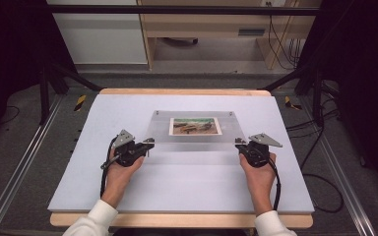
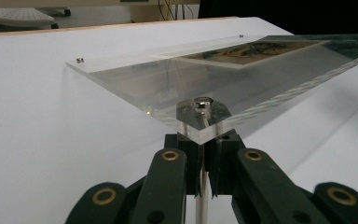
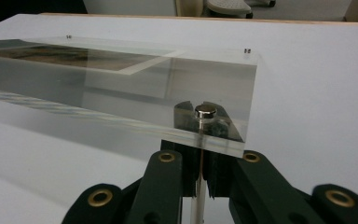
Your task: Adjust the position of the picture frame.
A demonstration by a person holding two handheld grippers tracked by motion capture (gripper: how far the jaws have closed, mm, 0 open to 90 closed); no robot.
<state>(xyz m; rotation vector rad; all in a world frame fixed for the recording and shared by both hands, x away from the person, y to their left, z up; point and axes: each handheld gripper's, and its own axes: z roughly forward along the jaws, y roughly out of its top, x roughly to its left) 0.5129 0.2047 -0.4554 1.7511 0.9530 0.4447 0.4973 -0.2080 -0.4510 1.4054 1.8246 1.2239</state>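
We hold the clear acrylic photo frame by its metal corner posts, left gripper and right gripper clamped at seven and five o'clock; next, we judge, an even lift.

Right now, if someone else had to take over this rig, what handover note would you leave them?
Left gripper: shut on the metal pin at the near left corner of the clear acrylic frame.
Right gripper: shut on the near right pin.
The frame has a photo in it, near edge raised off the white table pad; far corner pins in place.
Done: both near pins gripped.
Left: probably pulling those pins; unclear beyond that.
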